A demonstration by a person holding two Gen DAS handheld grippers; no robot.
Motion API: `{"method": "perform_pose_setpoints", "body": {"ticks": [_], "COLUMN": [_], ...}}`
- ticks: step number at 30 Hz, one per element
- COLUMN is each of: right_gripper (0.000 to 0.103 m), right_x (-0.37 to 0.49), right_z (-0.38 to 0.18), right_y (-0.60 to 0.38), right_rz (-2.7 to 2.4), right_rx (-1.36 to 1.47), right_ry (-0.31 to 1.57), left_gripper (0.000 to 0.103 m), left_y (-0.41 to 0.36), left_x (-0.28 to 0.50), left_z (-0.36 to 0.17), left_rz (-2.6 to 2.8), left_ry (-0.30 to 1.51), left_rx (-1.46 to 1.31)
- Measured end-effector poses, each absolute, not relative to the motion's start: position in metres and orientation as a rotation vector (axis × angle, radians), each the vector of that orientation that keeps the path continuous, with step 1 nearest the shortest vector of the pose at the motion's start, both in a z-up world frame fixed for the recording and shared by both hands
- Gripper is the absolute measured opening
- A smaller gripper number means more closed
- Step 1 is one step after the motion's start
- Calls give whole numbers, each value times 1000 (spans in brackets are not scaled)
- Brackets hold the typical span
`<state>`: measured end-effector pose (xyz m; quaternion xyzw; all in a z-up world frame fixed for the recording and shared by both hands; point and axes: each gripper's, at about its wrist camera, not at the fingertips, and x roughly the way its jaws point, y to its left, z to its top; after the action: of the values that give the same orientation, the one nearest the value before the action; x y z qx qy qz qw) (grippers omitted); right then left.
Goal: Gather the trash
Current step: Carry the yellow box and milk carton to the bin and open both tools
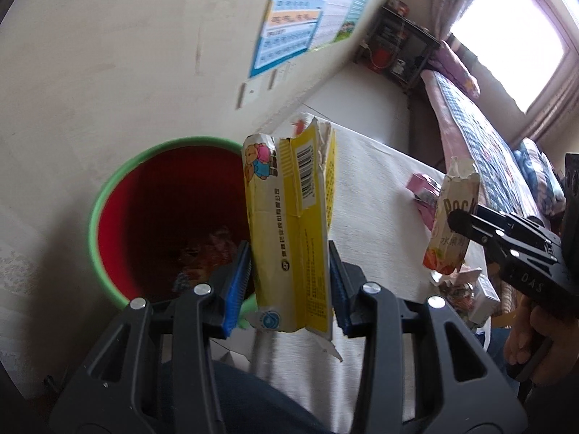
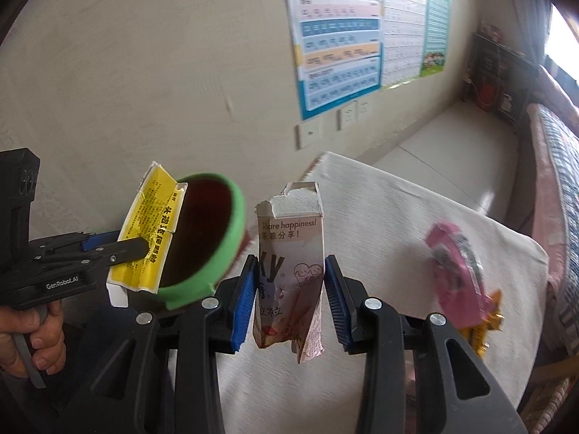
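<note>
A torn yellow carton (image 1: 291,231) is pinched upright between the blue pads of the left gripper (image 1: 289,278), its ripped top edge uppermost and a barcode and a cartoon bear facing the camera. Just behind and left of it a red bin with a green rim (image 1: 108,195) is seen, with crumpled wrappers lying at its bottom; the carton overlaps the bin's right rim in this view, and whether it hangs over the opening cannot be told.

A torn pink Pocky box (image 2: 289,264) is gripped upright by the right gripper (image 2: 287,300), the pads pressed on its two sides and its lower end crushed. In the right wrist view the yellow carton (image 2: 148,235) and the left gripper (image 2: 139,247) are seen at the left, in front of the bin (image 2: 220,253), with a hand (image 2: 36,340) wrapped round the handle.

The surface (image 2: 398,224) beneath is covered by a white cloth. On it, well apart from the bin, a pink packet (image 2: 456,271) lies over a yellow-orange wrapper (image 2: 485,329); both are blurred. More crumpled packaging (image 1: 466,289) is seen in the left wrist view under the Pocky box (image 1: 452,224), which is held there by the right gripper (image 1: 463,222). Behind, a wall with coloured charts (image 2: 340,36), wall sockets (image 2: 351,114), a dark shelf (image 1: 401,47) and a bed with a patterned cover (image 1: 481,144) are seen.
</note>
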<state>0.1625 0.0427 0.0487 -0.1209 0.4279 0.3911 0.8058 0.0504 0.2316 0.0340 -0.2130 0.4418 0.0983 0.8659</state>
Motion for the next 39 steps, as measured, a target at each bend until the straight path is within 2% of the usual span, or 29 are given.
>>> {"method": "perform_pose_setpoints", "body": {"ticks": [19, 33, 36, 37, 38, 39], "right_gripper": [37, 38, 44, 46, 55, 59], "right_x": [139, 137, 141, 141, 142, 142], "right_z": [36, 13, 9, 8, 7, 6], "right_y": [164, 216, 219, 219, 219, 219], "right_rz": [1030, 1073, 1076, 1077, 1072, 1069], "right_rx": [-300, -324, -320, -319, -320, -319], "right_ry": [926, 960, 977, 980, 979, 981], "left_gripper": [39, 41, 44, 47, 51, 59], "left_y": [310, 348, 352, 353, 353, 355], "left_x": [13, 4, 3, 2, 2, 0], "left_z": [29, 22, 22, 21, 21, 21], "left_rz": [304, 307, 293, 290, 289, 291], "left_ry": [877, 852, 837, 832, 827, 818], "left_rx": [-553, -613, -634, -641, -648, -658]}}
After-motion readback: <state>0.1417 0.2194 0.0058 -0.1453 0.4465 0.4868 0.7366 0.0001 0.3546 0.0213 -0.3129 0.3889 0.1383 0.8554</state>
